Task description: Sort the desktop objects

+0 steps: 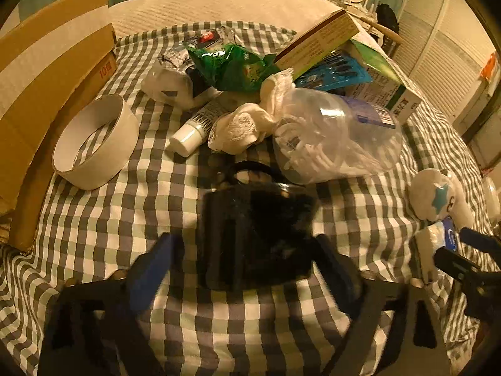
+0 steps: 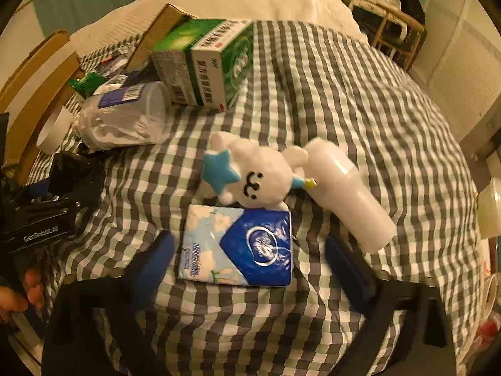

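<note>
While both jaws gape, the right hand-held gripper (image 2: pixel 247 258) straddles the tissue pack (image 2: pixel 238 247).

One tape roll (image 1: pixel 95 142), one white tube (image 1: pixel 194 127), one clear plastic bottle (image 1: pixel 336 136), two cardboard cartons (image 1: pixel 319 42), one plush toy (image 2: pixel 260 177), one tissue pack (image 2: pixel 238 246), one white cylinder (image 2: pixel 353 194), one black object (image 1: pixel 256 235)

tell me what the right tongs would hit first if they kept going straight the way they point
Most likely the blue and white tissue pack: it lies on the checked cloth between the open right tongs. The white plush toy sits just beyond it. Depth is hard to judge.
</note>
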`<state>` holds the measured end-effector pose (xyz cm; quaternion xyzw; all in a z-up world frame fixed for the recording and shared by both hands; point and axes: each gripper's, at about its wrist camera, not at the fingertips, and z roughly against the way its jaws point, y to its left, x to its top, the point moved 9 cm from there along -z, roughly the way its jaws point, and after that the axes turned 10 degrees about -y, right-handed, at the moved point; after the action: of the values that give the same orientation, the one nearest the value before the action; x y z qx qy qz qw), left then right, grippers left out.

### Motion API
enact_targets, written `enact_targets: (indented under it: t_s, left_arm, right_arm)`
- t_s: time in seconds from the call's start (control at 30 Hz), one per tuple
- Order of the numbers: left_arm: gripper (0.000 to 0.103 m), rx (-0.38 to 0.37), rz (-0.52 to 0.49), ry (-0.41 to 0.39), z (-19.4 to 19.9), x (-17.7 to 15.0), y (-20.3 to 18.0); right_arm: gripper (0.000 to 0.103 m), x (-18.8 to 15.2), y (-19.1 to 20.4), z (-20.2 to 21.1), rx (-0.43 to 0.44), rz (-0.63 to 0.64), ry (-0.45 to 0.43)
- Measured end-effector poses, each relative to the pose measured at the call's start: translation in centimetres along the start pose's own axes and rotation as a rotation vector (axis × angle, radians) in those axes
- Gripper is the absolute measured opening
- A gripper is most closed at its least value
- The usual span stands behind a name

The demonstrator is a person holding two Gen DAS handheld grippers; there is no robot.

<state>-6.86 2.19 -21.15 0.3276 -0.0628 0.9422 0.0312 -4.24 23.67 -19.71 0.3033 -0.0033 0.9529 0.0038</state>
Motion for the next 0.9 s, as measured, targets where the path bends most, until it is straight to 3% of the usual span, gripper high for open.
enact_targets:
  t_s: [0.07,0.13,0.23,0.5,0.53,0.9]
  left_arm:
    - [0.061,-0.012,-0.01,0.005,0.1,-0.1,-0.2]
    - [0.054,-0.007,-0.016,0.009,0.0,-0.2,-0.2]
    - [0.041,-0.016,-0.014,0.009,0.3,-0.3,-0.1]
    - [0.036,-0.05,-0.033,-0.004,0.5,0.2,0.4]
    - [0.035,-0.052,-0.043,-0.008,0.5,0.2,0.4]
    - [0.033,-0.161,-0.039,-0.056,3.2,-0.8,-0.3]
  right_arm:
    - [0.09,-0.4,-0.3,-0.5,0.014,-0.04,0.035]
    - [0.083,-0.7,-0.4,-0.8,0.048,-0.077,0.06]
    - [0.082,-0.8,0.1,-0.8,0.071,-0.075,0.069]
    - [0.082,-1.8,1.6,-2.2,0.064,-0.008,0.115]
    - [0.073,-2.0,1.5,-2.2,0.069,-0.017,0.119]
    - [0.073,-3.3,1.8,0.4,0.147,-0.019,0.067]
